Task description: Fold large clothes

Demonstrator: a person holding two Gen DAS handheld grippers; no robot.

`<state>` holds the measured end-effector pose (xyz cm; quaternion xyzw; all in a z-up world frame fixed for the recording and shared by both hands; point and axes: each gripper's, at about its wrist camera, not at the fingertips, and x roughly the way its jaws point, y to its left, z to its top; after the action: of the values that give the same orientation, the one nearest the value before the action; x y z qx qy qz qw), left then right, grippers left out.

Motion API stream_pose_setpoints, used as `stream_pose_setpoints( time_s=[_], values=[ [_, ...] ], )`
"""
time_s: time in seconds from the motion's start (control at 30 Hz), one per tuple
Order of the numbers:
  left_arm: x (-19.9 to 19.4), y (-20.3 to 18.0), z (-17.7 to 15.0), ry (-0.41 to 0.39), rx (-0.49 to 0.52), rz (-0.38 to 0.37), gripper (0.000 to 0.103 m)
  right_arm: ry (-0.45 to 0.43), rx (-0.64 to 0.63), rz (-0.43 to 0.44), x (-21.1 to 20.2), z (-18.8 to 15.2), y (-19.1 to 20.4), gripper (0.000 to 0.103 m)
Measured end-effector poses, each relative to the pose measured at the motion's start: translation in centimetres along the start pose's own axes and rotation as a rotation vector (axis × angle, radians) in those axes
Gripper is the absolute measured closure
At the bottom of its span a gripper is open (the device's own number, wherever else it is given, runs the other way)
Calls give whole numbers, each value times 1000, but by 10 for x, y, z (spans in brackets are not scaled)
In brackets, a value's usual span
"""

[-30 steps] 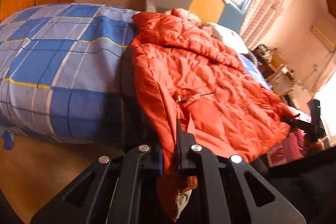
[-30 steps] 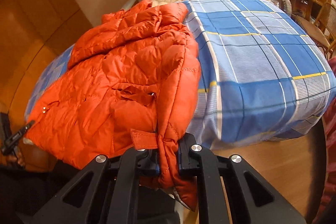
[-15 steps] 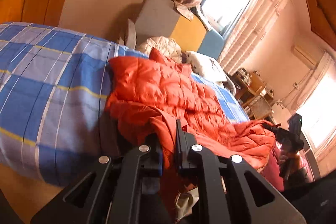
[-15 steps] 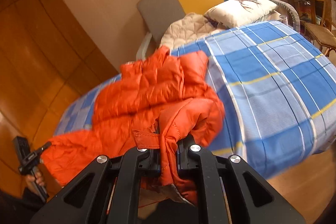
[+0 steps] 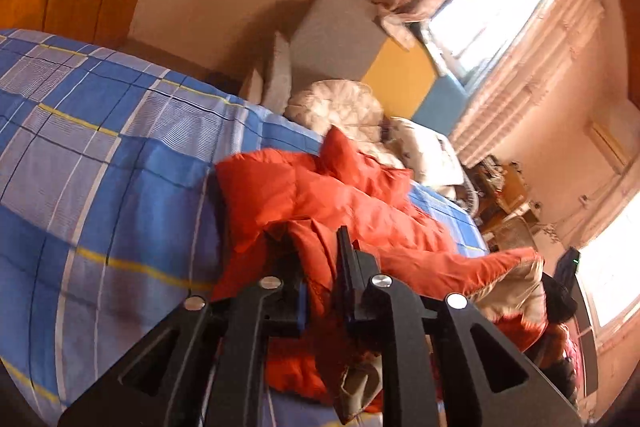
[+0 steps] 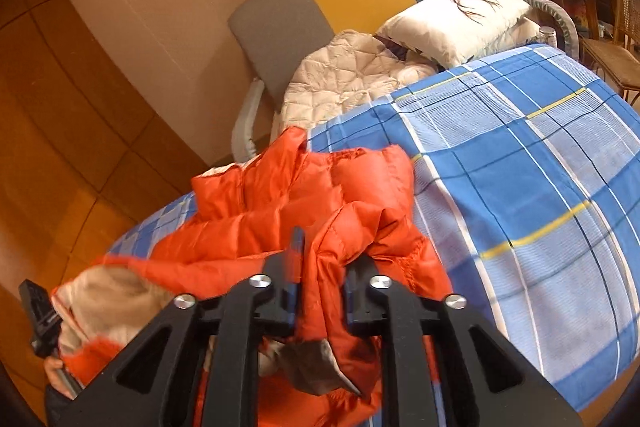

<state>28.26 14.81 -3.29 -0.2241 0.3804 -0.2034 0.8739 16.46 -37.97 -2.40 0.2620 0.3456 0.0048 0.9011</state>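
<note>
- The orange puffer jacket (image 6: 304,211) lies across the blue plaid bedspread (image 6: 540,187), its collar end toward the headboard and the hem side lifted over the body.
- The left gripper (image 5: 320,267) has a fold of the jacket's hem edge between its fingers. Its jaws have just been opening, and a gap shows beside the cloth on the left finger's side — I read this as the grip being let go, with the cloth no longer pinched.
- The right gripper (image 6: 320,267) has the other hem corner between its fingers. Its jaws have just been opening too, and they stand clearly apart with the fabric slack between them, not pressed.
- In the right wrist view the pale lining (image 6: 108,291) shows where the hem is turned up, which fits a bottom-to-top fold.
- Progress, as a judgement: 1 fold, hem over body, looks close to laid down — the release seems to be the step in hand.
- Left to do, as far as I can judge: the doubled cloth is bunched, not flat, so it needs smoothing, and probably a further fold to make a compact bundle.
- Whether the sleeves are tucked in cannot be told.
- A white quilted blanket (image 6: 352,79) and a pillow (image 6: 460,19) sit at the head of the bed, apart from the jacket.
</note>
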Motion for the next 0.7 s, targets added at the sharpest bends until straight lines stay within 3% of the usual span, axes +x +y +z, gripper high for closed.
stream_pose_setpoints(
  time_s=[0.03, 0.1, 0.13, 0.2, 0.27, 0.4, 0.53, 0.63, 0.67, 0.7],
  values=[
    [7, 2, 5, 3, -8, 10, 84, -2, 13, 10, 5, 5, -1, 48],
    [22, 7, 16, 14, -22, 30, 71, -29, 56, 15, 9, 14, -5, 20],
    [28, 8, 19, 18, -28, 34, 66, -60, 71, 20, 7, 18, -6, 19],
    [34, 14, 26, 16, -74, 42, 19, -82, 88, 37, 5, 23, -8, 18],
    [29, 19, 29, -29, -98, 61, 5, -92, 95, 42, 1, 22, -12, 13],
    [20, 39, 25, -50, -113, 54, 4, -74, 89, -3, -3, -1, -29, 12],
    [26, 54, -13, 22, -66, 59, 11, -6, 111, -74, 8, -38, -57, 12],
    [39, 63, -46, 97, -80, 10, 34, 34, 165, -79, 22, -57, -75, 12],
    [42, 62, -53, 108, -87, -19, 48, 40, 179, -69, 26, -59, -77, 14],
    [44, 61, -59, 107, -91, -40, 64, 50, 187, -52, 31, -61, -77, 23]
  ],
)
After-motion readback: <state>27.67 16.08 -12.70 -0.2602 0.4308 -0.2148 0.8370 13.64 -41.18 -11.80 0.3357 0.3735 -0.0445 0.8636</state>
